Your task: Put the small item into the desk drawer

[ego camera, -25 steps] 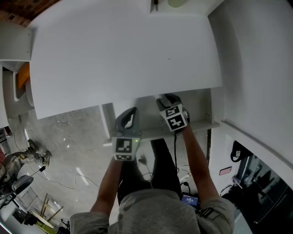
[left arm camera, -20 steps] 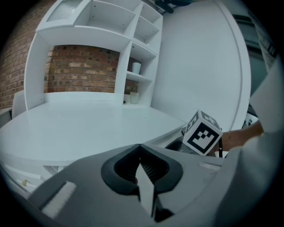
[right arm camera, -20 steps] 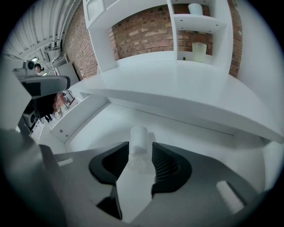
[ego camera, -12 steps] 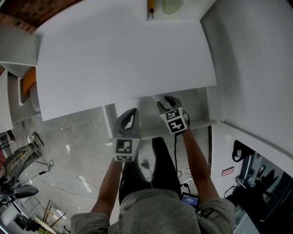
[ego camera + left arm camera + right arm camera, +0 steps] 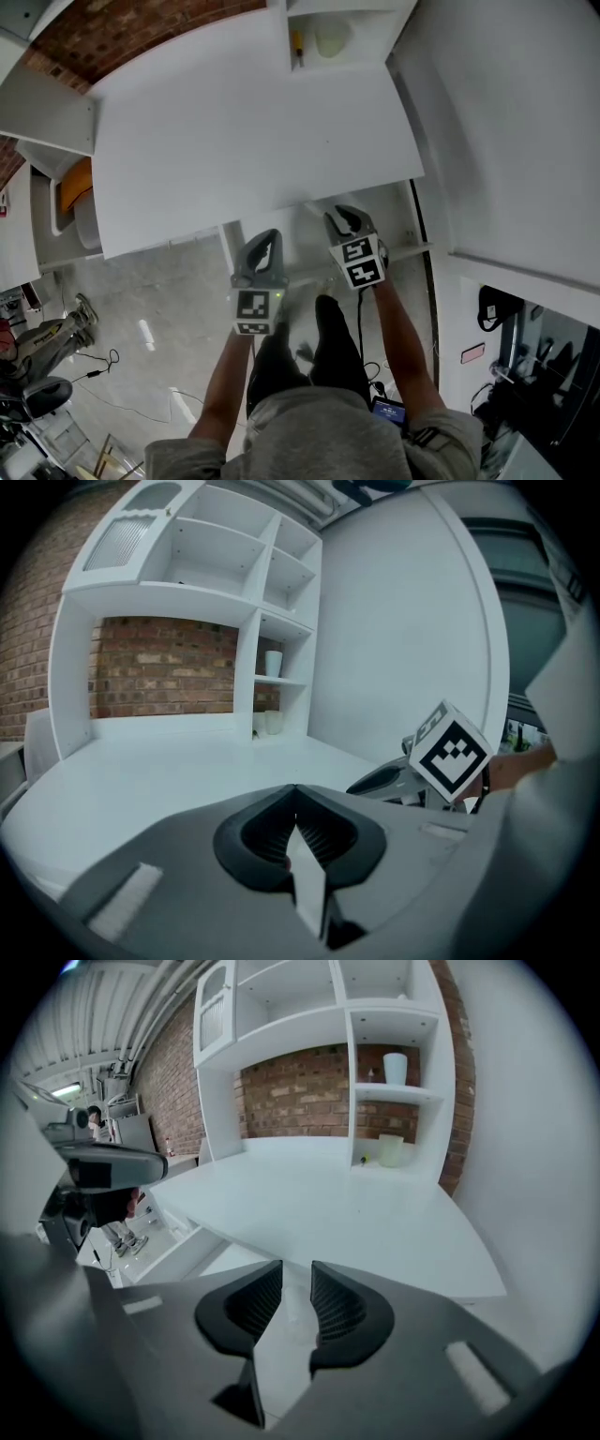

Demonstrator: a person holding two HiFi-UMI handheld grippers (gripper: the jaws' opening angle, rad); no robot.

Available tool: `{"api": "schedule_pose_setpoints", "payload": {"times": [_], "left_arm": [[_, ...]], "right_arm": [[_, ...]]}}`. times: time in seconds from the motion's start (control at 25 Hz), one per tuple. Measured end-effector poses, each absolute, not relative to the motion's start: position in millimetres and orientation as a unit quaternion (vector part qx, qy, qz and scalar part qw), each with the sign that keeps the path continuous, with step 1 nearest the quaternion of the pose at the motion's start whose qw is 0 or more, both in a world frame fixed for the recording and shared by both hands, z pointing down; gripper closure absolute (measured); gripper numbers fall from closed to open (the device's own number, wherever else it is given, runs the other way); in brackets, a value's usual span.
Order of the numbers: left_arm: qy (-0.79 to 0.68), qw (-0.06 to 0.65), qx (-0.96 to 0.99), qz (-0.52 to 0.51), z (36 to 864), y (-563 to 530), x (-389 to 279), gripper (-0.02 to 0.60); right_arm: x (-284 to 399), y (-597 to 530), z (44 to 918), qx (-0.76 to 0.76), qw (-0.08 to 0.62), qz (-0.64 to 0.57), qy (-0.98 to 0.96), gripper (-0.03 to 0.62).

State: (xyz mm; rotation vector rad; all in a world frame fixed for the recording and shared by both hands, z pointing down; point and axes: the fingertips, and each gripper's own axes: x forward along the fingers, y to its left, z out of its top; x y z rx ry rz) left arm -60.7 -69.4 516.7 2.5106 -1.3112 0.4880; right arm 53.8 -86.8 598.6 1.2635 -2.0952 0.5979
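Note:
The white desk fills the head view. Under its front edge a white drawer looks pulled out; in the right gripper view its side shows at lower left. My left gripper hangs over the drawer's left part, jaws shut and empty. My right gripper is at the desk edge beside it. Its jaws are closing, a narrow gap is left, and nothing is between them. I see no small item in either gripper.
A shelf unit stands at the desk's back with a yellow pen and a pale cup in its niche; another cup is one shelf higher. A white wall is at the right. Cables lie on the grey floor.
The head view has tilted up, so the shelf niche and brick wall now show. Both grippers stay at the desk's front edge over the drawer.

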Motion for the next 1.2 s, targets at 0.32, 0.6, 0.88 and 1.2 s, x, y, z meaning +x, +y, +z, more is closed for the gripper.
{"api": "schedule_pose_setpoints", "payload": {"times": [0.32,0.6,0.88,1.2], "left_arm": [[-0.446,0.103,0.877,0.146,459,-50,-60,0.569],[-0.446,0.09,0.882,0.123,410,-29,-69,0.569],[-0.44,0.058,0.889,0.112,369,-7,-85,0.569],[-0.437,0.029,0.895,0.088,333,22,-111,0.569]], "right_arm": [[63,-66,517,0.539,0.249,0.176,-0.785,0.546],[60,-41,453,0.576,0.191,0.148,-0.781,0.577],[53,-9,397,0.601,0.145,0.133,-0.775,0.589],[40,31,354,0.624,0.116,0.104,-0.766,0.591]]}}
